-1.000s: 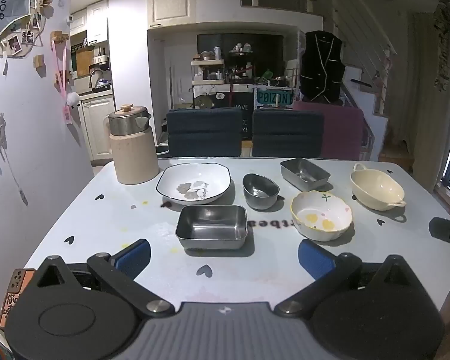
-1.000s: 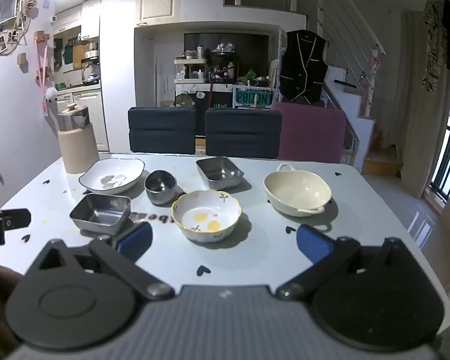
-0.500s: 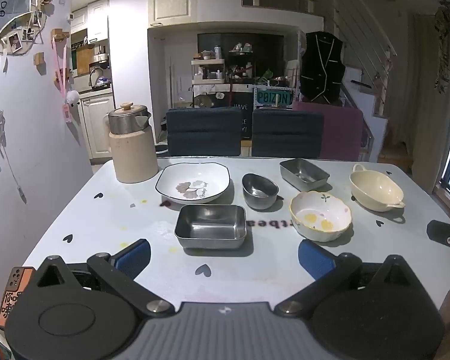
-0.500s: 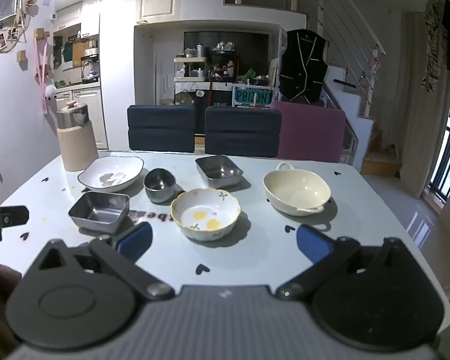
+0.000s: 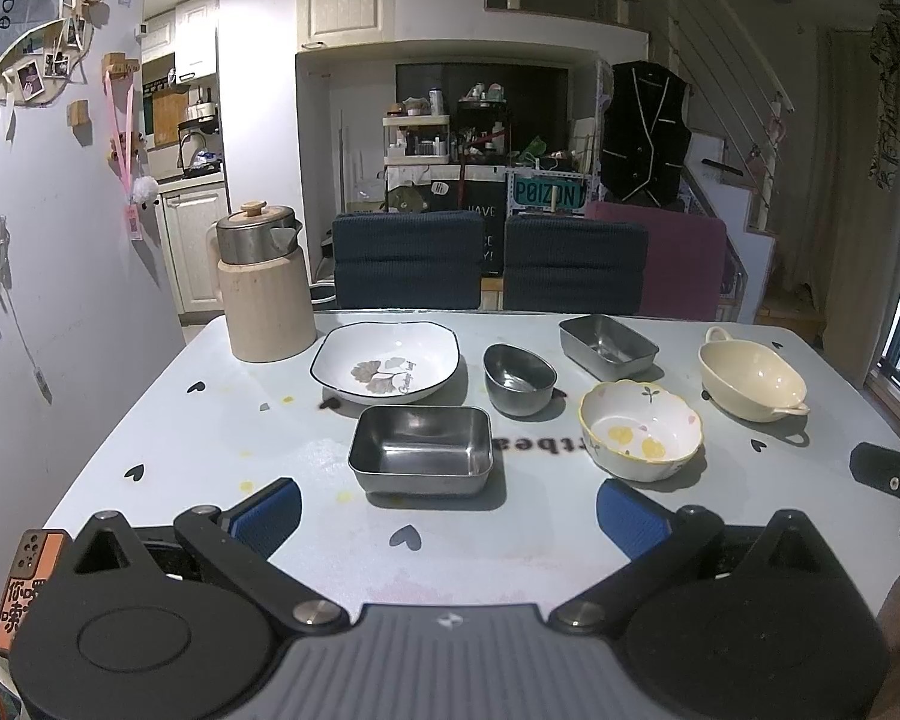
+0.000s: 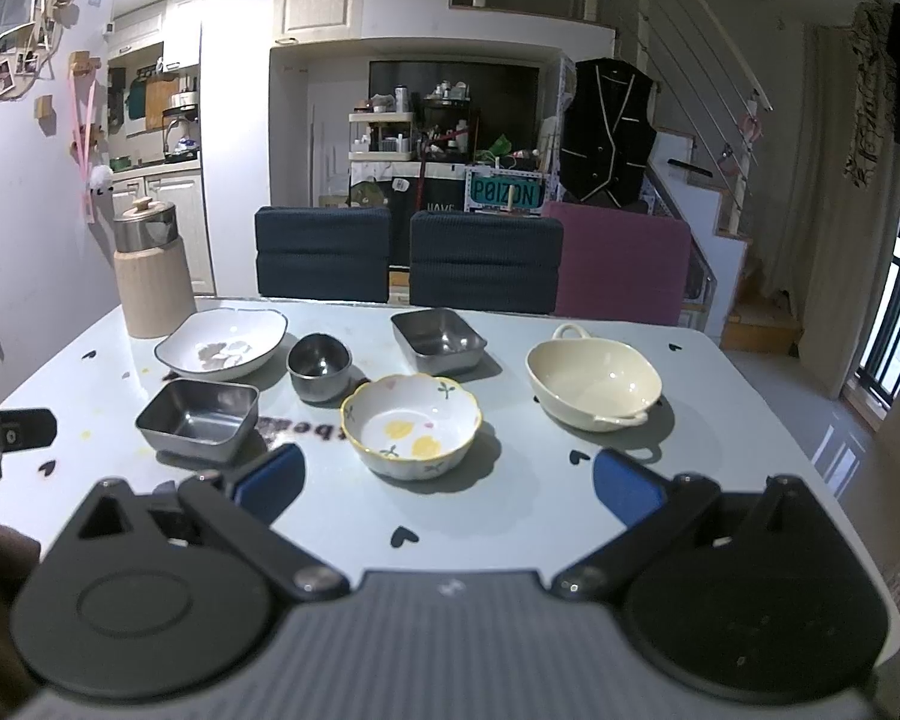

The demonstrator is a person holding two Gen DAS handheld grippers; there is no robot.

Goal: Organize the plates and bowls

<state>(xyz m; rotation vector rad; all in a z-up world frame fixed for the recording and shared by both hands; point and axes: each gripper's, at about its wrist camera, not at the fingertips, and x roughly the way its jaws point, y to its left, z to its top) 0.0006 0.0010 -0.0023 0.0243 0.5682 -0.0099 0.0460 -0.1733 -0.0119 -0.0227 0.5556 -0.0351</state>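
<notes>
Six dishes sit on the white table [image 5: 210,420]. In the left wrist view: a white leaf-print plate [image 5: 385,363], a near steel tray [image 5: 421,449], a round steel bowl [image 5: 519,378], a far steel tray [image 5: 607,345], a yellow-rimmed flowered bowl [image 5: 641,437] and a cream handled bowl [image 5: 753,381]. My left gripper [image 5: 449,516] is open and empty, just short of the near steel tray. My right gripper [image 6: 447,483] is open and empty, just short of the flowered bowl [image 6: 411,423], with the cream bowl [image 6: 594,383] beyond to the right.
A beige jug with a steel lid [image 5: 264,288] stands at the table's far left corner. Two dark chairs [image 5: 408,258] and a purple chair [image 5: 681,267] line the far edge. A wall [image 5: 60,240] runs along the left side.
Both grippers have eased slightly toward the dishes, which look a little closer. Both stay open and empty. No dish has moved.
</notes>
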